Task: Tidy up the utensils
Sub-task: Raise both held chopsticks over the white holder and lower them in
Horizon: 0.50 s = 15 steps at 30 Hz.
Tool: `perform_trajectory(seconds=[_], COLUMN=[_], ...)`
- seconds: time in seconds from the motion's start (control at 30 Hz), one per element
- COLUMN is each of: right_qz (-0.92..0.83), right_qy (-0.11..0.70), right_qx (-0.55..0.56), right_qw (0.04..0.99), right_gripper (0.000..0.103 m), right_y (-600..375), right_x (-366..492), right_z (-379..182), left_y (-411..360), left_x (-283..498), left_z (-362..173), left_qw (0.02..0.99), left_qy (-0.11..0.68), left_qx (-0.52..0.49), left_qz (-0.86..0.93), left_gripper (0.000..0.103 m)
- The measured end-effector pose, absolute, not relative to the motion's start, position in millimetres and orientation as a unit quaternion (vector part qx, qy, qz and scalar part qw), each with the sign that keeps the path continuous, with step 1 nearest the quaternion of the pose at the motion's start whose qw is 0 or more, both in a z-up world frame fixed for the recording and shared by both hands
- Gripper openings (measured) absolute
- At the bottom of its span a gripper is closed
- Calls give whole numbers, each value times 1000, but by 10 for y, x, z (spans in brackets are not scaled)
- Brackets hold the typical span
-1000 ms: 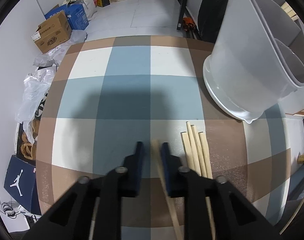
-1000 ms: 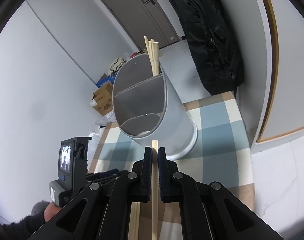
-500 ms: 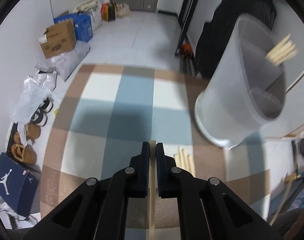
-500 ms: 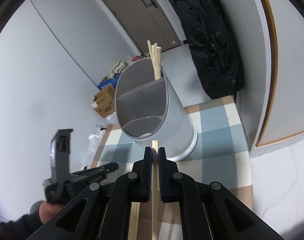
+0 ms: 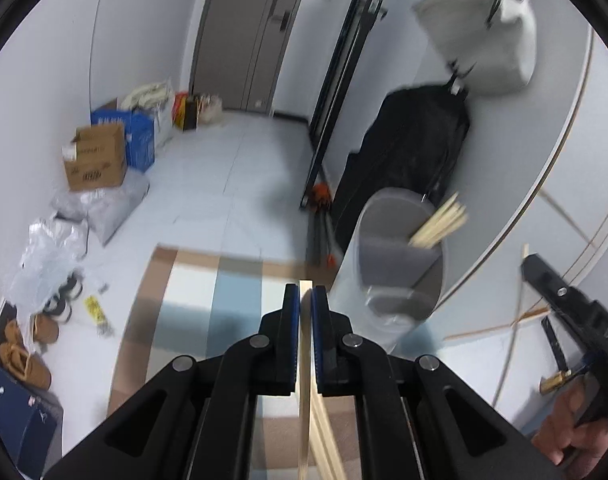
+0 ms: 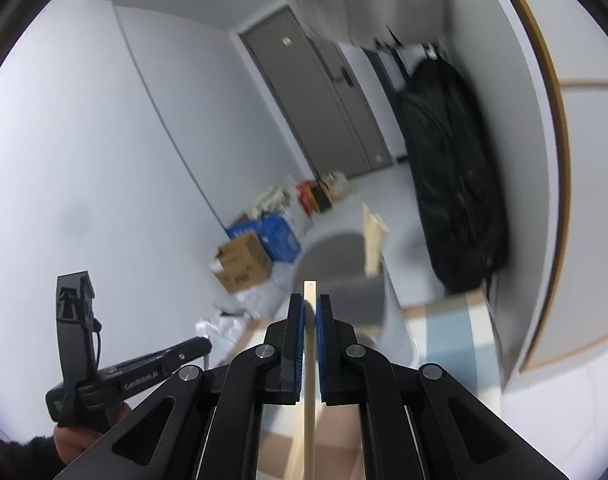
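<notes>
My left gripper [image 5: 305, 294] is shut on a wooden chopstick [image 5: 304, 360], held high above the checked tablecloth [image 5: 191, 312]. My right gripper [image 6: 310, 304] is shut on another wooden chopstick [image 6: 309, 360], also lifted. The grey divided utensil holder [image 5: 396, 264] stands ahead and to the right in the left wrist view, with several chopsticks [image 5: 438, 226] leaning in its back compartment. In the right wrist view the holder [image 6: 344, 276] sits just beyond my fingertips, with the chopsticks [image 6: 374, 240] sticking up. More loose chopsticks [image 5: 328, 444] lie on the cloth under the left gripper.
A black bag [image 5: 408, 152] hangs against the wall behind the holder, with a white bag [image 5: 484, 28] above it. Boxes [image 5: 95, 160] and plastic bags [image 5: 51, 252] lie on the floor at left. The right gripper and hand [image 5: 576, 360] show at the right edge.
My left gripper shut on a chopstick and lifted it off the cloth, tilting upward. My right gripper has also risen and tilted up with its chopstick; the holder now looks lower and smaller.
</notes>
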State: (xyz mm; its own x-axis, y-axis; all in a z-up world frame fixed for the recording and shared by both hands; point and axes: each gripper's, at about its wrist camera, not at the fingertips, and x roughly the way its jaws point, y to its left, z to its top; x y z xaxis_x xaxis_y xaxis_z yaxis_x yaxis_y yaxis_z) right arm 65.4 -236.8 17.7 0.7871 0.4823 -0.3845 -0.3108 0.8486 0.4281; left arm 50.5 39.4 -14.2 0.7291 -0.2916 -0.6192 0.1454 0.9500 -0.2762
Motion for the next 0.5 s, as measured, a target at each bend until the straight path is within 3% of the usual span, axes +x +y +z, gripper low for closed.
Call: perform_trajectory(seconds=[0.5], right_qz=[214], right_qy=[150], right_qx=[135], right_qw=[956], right_gripper=[5], right_y=[-2275], right_x=[1287], right_z=[1015], left_y=[170], left_x=[1183], left_z=[834], left_qw=[955], left_qy=[189], left_qx=[-139], left_qz=[-182], left_gripper=[2])
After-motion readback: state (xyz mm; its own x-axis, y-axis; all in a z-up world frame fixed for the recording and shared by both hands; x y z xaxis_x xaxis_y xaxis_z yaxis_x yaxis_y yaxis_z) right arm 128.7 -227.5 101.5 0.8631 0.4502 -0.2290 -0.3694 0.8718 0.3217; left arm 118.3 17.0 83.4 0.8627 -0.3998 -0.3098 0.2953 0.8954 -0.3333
